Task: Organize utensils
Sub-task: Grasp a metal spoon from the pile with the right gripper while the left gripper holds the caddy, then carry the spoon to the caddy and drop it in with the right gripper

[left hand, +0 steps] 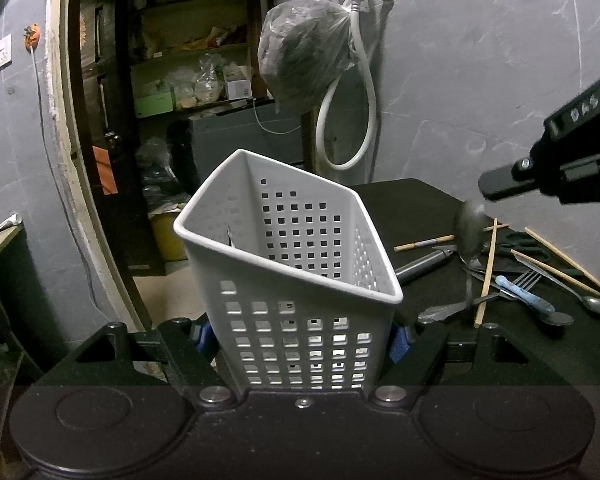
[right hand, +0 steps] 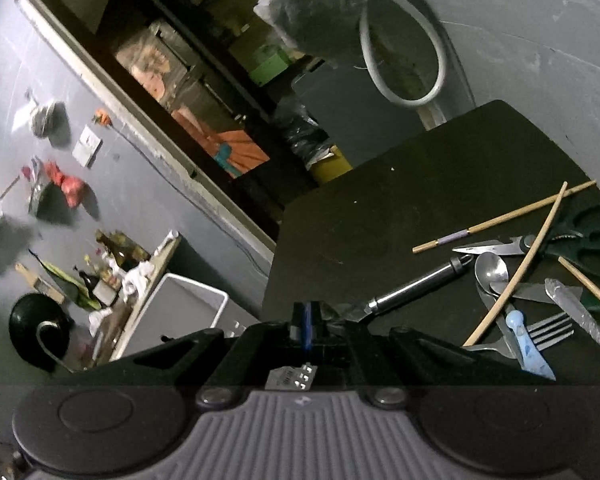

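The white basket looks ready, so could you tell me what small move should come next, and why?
Probably carry the spoon leftward over the white basket. The right claw appears to hold it above the table's utensil pile, while the left claw grips the basket, which has nothing visible inside.

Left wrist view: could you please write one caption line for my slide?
Left gripper holds a tilted white basket beside scattered utensils on a dark table.
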